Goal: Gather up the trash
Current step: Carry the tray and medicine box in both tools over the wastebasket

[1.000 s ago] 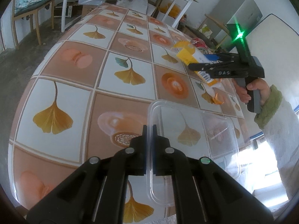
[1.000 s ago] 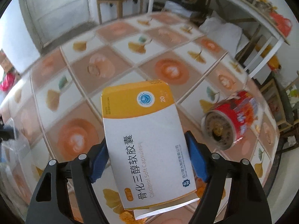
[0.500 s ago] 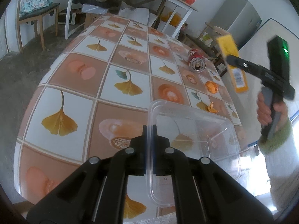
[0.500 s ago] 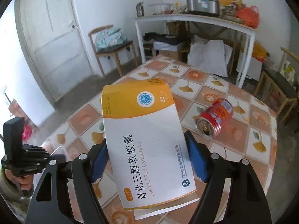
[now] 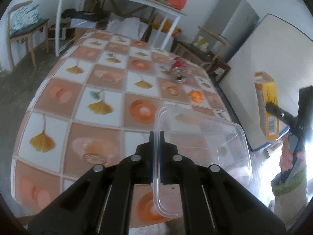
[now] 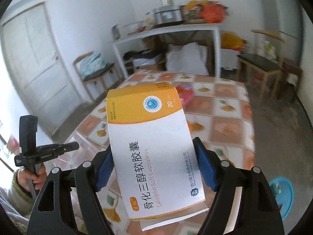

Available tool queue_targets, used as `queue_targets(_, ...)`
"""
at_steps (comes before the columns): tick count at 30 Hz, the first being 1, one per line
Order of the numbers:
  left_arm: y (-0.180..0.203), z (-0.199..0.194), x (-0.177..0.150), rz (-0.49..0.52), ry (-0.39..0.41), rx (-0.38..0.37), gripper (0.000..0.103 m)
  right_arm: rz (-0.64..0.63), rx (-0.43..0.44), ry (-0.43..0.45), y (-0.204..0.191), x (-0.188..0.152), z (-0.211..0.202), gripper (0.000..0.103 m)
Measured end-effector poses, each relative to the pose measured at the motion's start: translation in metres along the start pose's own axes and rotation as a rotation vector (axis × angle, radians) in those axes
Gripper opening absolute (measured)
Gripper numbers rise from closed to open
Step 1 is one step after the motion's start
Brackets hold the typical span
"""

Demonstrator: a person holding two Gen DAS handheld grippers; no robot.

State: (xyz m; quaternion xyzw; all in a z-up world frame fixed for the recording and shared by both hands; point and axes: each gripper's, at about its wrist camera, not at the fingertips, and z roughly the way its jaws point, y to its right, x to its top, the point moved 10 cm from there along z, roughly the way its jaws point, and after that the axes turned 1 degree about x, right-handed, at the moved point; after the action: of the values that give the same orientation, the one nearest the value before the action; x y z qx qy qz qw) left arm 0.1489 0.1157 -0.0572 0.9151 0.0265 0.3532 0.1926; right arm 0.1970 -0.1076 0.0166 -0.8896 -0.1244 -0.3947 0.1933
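Note:
My left gripper (image 5: 156,137) is shut on the rim of a clear plastic container (image 5: 205,143) and holds it at the near edge of the tiled table (image 5: 101,90). My right gripper (image 6: 151,162) is shut on a yellow and white medicine box (image 6: 154,146), lifted in the air off the table's right side; the box also shows in the left wrist view (image 5: 267,105). A red can (image 5: 179,69) lies on its side far on the table. An orange peel scrap (image 5: 196,96) lies near it.
A white shelf table (image 5: 121,2) with clutter stands behind the tiled table. A chair (image 5: 21,29) is at far left. A white board (image 5: 262,68) leans at right. A blue basket (image 6: 281,193) sits on the floor.
My right gripper has lifted the medicine box up and away to the right of the table. The left gripper has tilted up a little, still holding the container.

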Motion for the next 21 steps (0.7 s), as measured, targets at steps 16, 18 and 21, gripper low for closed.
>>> queue_targets(16, 0.245, 0.055, 0.028, 0.404, -0.050, -0.279, 0.003, 0.494, -0.433, 0.223, 0.185, -0.121, -0.197, 0.074)
queue_targets(18, 0.284, 0.075, 0.019, 0.463, -0.095, -0.302, 0.003, 0.570, -0.460, 0.228, 0.208, -0.147, -0.207, 0.074)
queue_targets(21, 0.333, 0.100, 0.004, 0.560, -0.150, -0.310, 0.003, 0.677, -0.485, 0.218, 0.239, -0.182, -0.210, 0.074)
